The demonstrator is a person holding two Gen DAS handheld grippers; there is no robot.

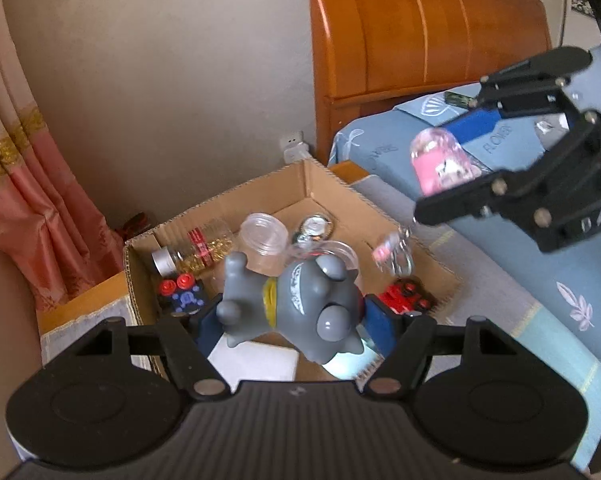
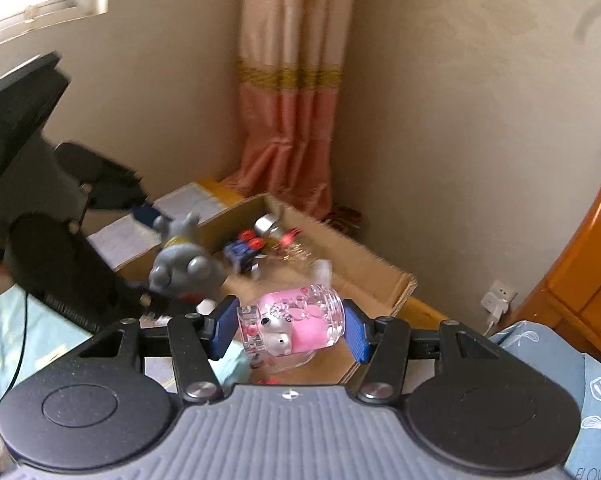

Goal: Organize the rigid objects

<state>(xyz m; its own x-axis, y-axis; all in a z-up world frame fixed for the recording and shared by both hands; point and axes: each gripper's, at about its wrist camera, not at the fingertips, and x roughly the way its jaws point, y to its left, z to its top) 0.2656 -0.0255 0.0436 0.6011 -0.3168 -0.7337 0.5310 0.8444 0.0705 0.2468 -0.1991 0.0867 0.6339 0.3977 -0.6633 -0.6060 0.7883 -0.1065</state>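
My left gripper (image 1: 292,316) is shut on a grey toy figure (image 1: 296,308) and holds it above the open cardboard box (image 1: 300,184). My right gripper (image 2: 290,326) is shut on a clear jar with pink filling (image 2: 292,322), held sideways near the box's edge. In the left wrist view the right gripper (image 1: 452,148) shows at upper right with the pink jar (image 1: 440,160). In the right wrist view the left gripper (image 2: 148,248) shows at left with the grey figure (image 2: 184,264). The box holds a glass bottle with a silver cap (image 1: 192,250), a clear plastic cup (image 1: 262,246) and small red and blue toys (image 1: 182,294).
The box stands on a low wooden stand (image 1: 84,300) beside a bed with a blue cover (image 1: 520,280). An orange wooden headboard (image 1: 412,28) rises behind. A pink curtain (image 1: 24,188) hangs at left. A wall socket (image 1: 294,144) sits behind the box.
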